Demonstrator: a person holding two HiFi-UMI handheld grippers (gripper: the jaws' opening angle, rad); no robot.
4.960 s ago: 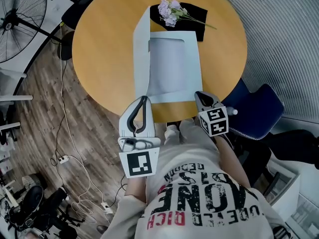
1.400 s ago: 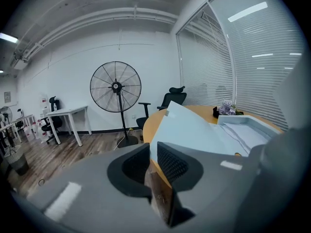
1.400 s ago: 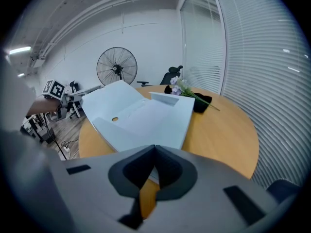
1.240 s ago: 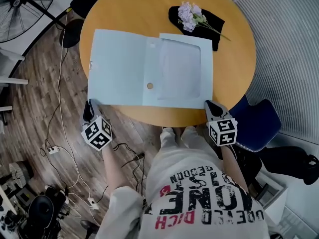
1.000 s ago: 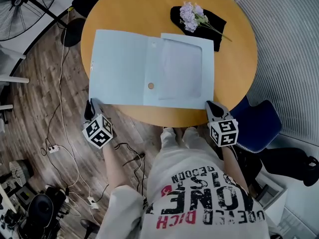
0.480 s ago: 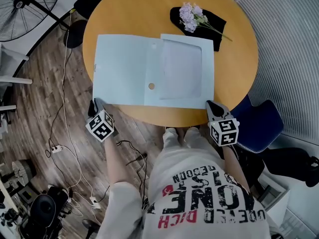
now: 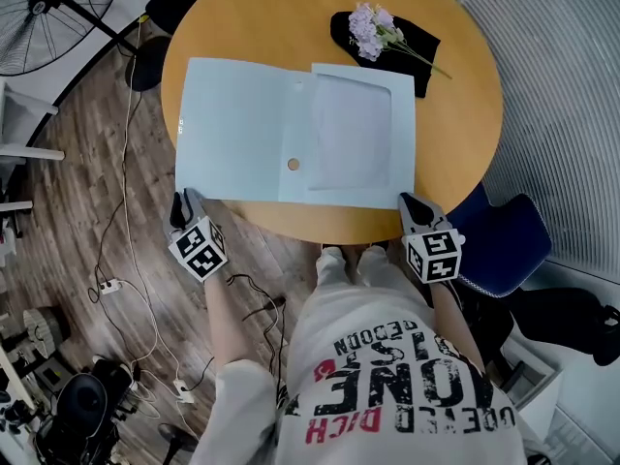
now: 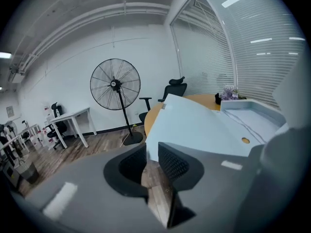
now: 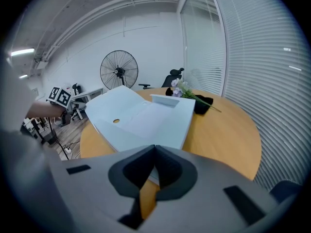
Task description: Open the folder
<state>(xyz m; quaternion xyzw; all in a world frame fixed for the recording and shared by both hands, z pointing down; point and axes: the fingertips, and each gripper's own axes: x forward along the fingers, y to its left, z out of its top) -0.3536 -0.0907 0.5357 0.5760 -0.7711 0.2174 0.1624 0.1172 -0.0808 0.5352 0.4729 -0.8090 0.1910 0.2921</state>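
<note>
Round wooden table (image 7: 455, 114) carries the pale blue card folder (image 7: 242, 129), spread flat and open, its left cover hanging over the table's left rim. My left gripper (image 7: 182, 200) sits just off the table's near-left side, its jaws having just eased a little apart, with the cover's corner at their tips and nothing pinched. My right gripper (image 7: 411, 201) is closed on the folder's other near corner. To finish well, I judge the left should draw straight back without snagging the overhanging cover, and the right should let go only once that cover lies settled.
</note>
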